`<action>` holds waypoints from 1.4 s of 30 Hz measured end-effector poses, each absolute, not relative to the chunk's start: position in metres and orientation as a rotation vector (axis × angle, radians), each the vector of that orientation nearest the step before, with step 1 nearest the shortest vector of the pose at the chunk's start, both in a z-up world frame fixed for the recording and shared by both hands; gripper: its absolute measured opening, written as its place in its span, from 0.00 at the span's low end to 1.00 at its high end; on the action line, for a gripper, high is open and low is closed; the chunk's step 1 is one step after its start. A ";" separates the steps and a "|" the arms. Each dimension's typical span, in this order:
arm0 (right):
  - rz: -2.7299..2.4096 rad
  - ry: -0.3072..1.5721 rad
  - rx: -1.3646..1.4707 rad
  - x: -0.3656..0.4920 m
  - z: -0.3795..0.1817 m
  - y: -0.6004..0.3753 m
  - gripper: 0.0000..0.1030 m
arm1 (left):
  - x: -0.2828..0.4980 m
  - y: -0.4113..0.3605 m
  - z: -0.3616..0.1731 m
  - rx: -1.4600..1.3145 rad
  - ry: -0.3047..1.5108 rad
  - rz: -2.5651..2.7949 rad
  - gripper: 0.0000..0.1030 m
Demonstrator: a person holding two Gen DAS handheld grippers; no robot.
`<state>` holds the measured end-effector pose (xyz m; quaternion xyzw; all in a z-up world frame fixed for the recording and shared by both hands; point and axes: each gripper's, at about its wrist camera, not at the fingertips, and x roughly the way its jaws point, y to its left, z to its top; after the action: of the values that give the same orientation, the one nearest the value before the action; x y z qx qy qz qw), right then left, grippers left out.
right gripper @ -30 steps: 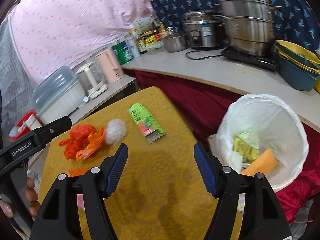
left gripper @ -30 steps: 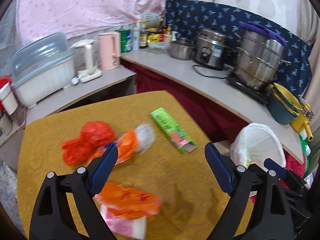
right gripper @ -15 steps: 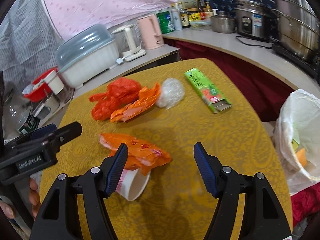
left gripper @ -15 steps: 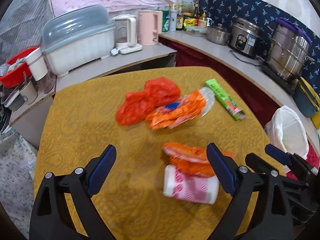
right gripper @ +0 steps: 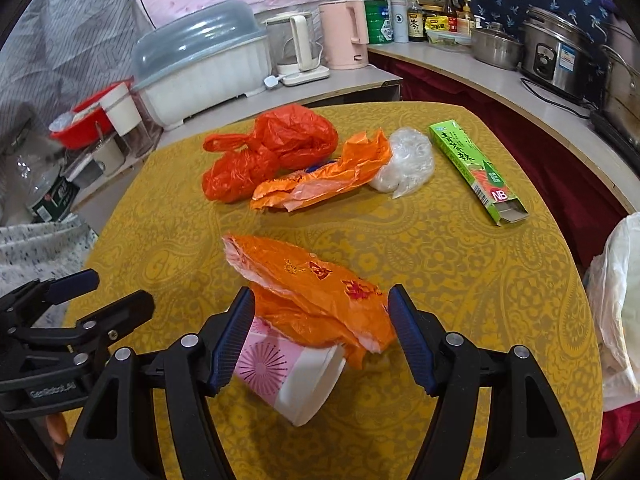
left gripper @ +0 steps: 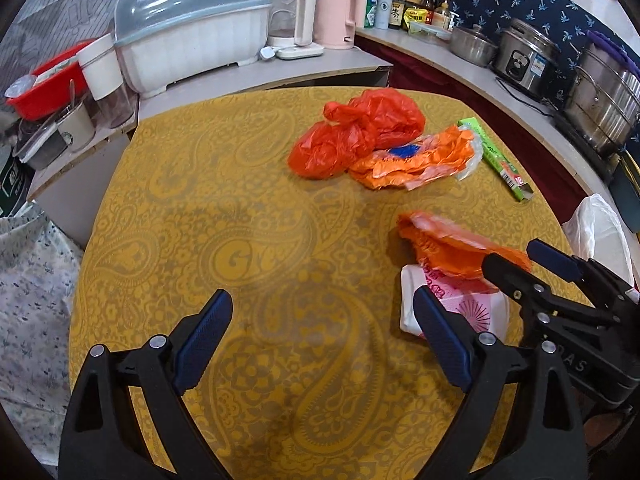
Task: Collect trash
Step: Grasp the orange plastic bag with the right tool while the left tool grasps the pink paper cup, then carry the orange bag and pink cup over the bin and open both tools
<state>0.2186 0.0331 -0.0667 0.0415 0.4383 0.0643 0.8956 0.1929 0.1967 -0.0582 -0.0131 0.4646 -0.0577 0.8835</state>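
The pink-and-white paper cup (right gripper: 288, 376) lay on its side, partly under a crumpled orange plastic bag (right gripper: 316, 300). The right hand-held gripper (right gripper: 320, 336) stood wide open astride both, gripping nothing. The left hand-held gripper (left gripper: 320, 344) was open and empty above the yellow patterned counter (left gripper: 248, 216).

Orange bag (right gripper: 316, 300) hides cup (right gripper: 296, 376) mouth; white bin liner (right gripper: 616, 312) cut by edge

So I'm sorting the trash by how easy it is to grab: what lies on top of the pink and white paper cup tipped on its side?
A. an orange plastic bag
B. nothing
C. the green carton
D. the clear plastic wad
A: an orange plastic bag is draped over the tipped paper cup; the green carton and clear plastic wad lie apart, farther back.
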 end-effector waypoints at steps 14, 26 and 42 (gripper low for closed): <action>0.007 0.958 0.159 0.216 -0.084 -0.021 0.15 | 0.191 0.157 -0.079 -0.023 1.029 -0.246 0.85; -0.064 0.917 0.247 0.188 -0.069 -0.069 0.14 | 0.178 0.104 -0.081 0.074 0.993 -0.364 0.89; -0.050 0.915 0.278 0.183 -0.072 -0.076 0.14 | 0.210 0.099 -0.112 0.155 1.001 -0.370 0.81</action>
<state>0.1830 -0.0755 -0.0719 0.1337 0.4400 -0.0238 0.8876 0.2099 0.0986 -0.1119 0.0739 0.4768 -0.1762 0.8580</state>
